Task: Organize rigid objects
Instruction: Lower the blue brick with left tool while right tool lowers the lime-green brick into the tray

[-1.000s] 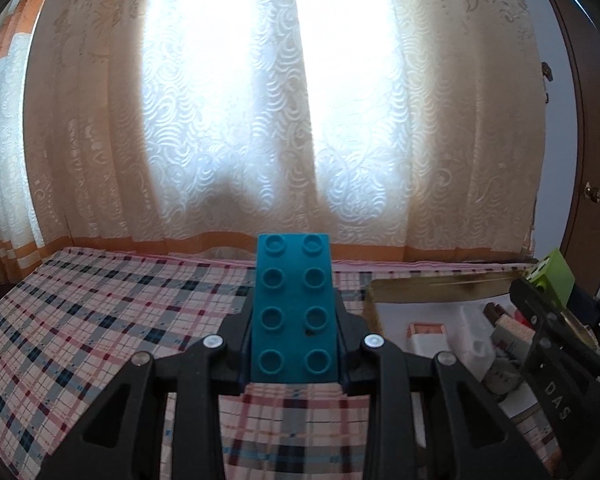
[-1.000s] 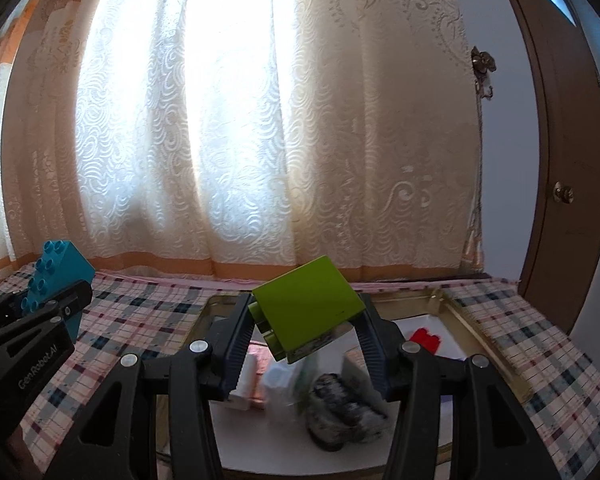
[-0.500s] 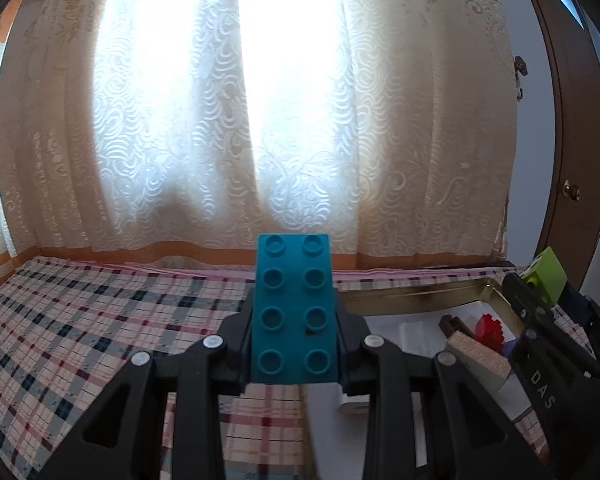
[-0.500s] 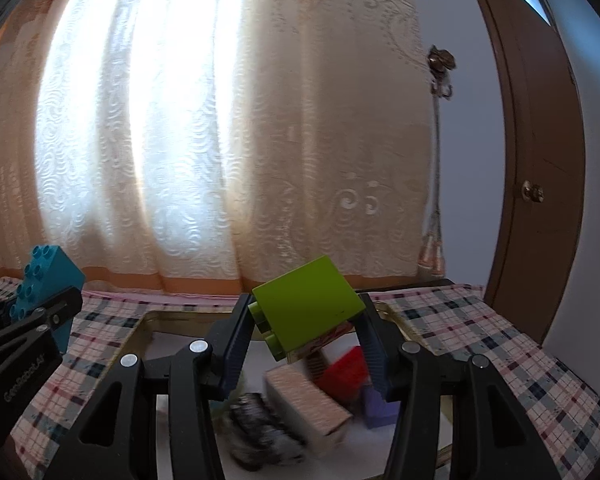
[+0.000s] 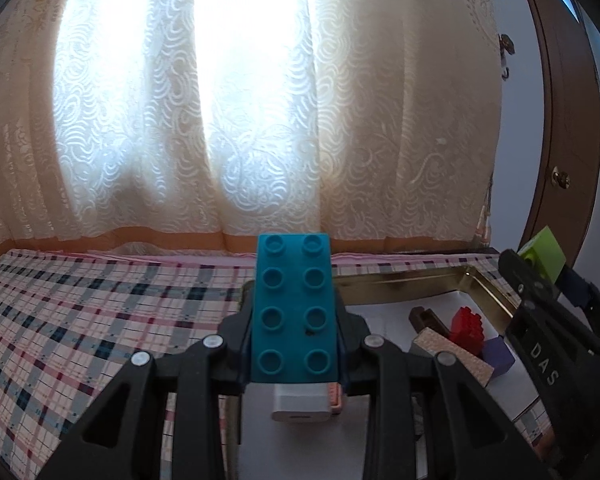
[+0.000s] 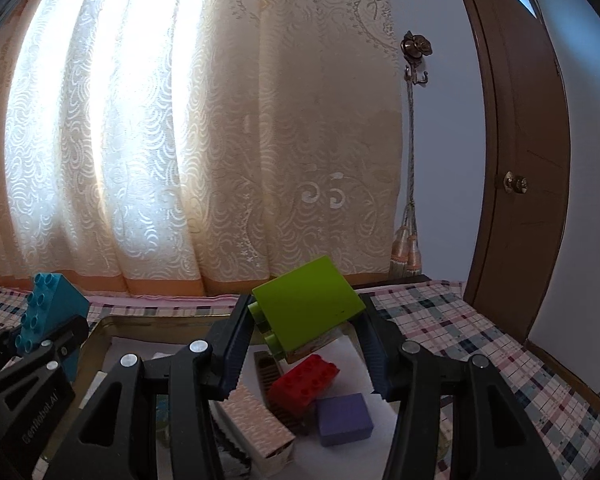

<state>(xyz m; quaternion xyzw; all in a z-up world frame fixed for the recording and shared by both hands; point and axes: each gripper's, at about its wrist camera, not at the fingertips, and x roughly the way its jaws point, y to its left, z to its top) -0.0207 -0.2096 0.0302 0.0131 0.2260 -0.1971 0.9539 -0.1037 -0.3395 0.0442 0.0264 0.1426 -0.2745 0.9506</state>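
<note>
Teal brick point(image 5: 293, 307) pinched in left hand-held gripper point(image 5: 294, 344); green brick point(image 6: 307, 304) in right hand-held gripper point(image 6: 306, 346).

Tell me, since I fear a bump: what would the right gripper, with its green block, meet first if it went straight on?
Probably the curtain. The right gripper points over the tray; the red brick lies below that line, though depth is unclear.

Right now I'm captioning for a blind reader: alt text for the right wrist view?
The right gripper holds a green brick above a gold tray containing a red brick and a purple block.
</note>
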